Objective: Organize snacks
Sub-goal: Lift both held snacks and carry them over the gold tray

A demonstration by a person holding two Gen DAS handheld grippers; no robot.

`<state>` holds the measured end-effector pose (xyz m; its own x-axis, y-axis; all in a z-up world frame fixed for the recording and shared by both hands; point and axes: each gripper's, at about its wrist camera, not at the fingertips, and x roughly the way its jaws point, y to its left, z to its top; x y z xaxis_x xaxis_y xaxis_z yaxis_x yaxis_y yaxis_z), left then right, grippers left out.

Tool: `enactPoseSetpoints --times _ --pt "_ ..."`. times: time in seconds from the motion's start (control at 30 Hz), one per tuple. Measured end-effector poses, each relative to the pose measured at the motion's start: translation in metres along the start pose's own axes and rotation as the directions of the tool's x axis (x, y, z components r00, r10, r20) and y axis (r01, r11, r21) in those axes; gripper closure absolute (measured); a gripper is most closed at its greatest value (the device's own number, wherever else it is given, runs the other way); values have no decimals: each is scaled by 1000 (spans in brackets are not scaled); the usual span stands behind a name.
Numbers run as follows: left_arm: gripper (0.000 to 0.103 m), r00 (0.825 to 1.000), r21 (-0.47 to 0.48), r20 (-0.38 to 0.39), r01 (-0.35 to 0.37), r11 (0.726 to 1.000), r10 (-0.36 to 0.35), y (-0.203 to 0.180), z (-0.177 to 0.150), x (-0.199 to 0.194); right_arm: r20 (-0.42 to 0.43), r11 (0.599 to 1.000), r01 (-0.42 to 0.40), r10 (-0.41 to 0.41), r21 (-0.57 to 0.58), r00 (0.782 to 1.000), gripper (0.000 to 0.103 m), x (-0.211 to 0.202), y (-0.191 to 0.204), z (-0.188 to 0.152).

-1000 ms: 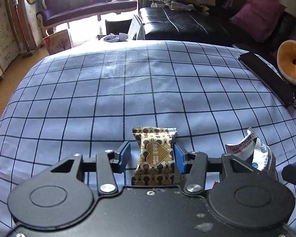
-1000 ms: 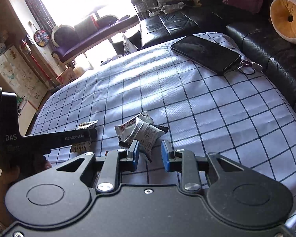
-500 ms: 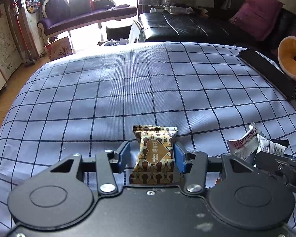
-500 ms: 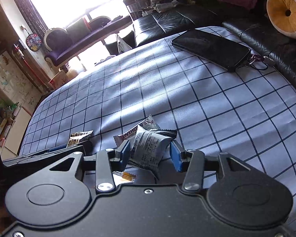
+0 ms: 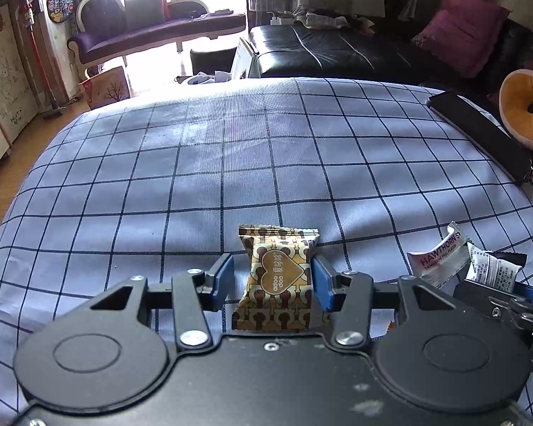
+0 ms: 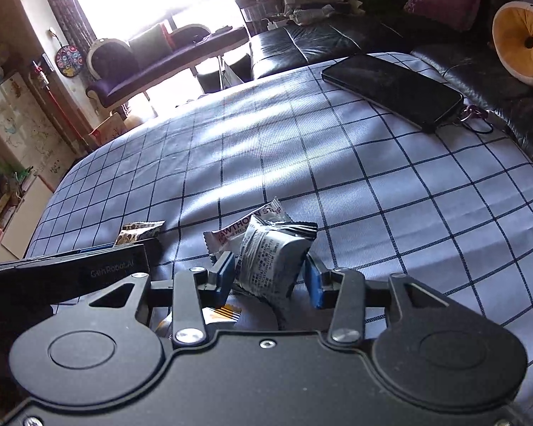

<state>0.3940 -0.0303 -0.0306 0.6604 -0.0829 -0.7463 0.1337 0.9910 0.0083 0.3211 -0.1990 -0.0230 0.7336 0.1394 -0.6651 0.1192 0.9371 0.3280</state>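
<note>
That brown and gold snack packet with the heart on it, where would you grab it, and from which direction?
Grip the brown and gold packet across its puffy middle, pads on its two long side edges, coming in from its near short end. It lies flat on the checked cloth with the crimped ends pointing toward and away from the left gripper, which already straddles it that way.

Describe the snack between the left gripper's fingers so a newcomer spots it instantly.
On the blue checked cloth, look at the near edge, between the left gripper pads. The gold-brown packet has a heart emblem, unlike the white and grey wrappers to its right.
</note>
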Motion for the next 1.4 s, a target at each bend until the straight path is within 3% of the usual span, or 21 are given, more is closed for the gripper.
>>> enactPoseSetpoints --times 0.3,0.67,1.4 --pt "68 999 -11 -32 -6 1000 6 -3 2 -13 31 1000 15 -14 -21 999 52 -30 -9 -1" --pt "68 999 -40 -45 -21 999 19 6 -17 -77 62 999 12 -8 -53 998 52 -82 -14 -14" --pt "69 997 -27 -39 60 998 -61 -5 -107 -222 67 987 -63 74 -147 995 52 -172 -14 -65"
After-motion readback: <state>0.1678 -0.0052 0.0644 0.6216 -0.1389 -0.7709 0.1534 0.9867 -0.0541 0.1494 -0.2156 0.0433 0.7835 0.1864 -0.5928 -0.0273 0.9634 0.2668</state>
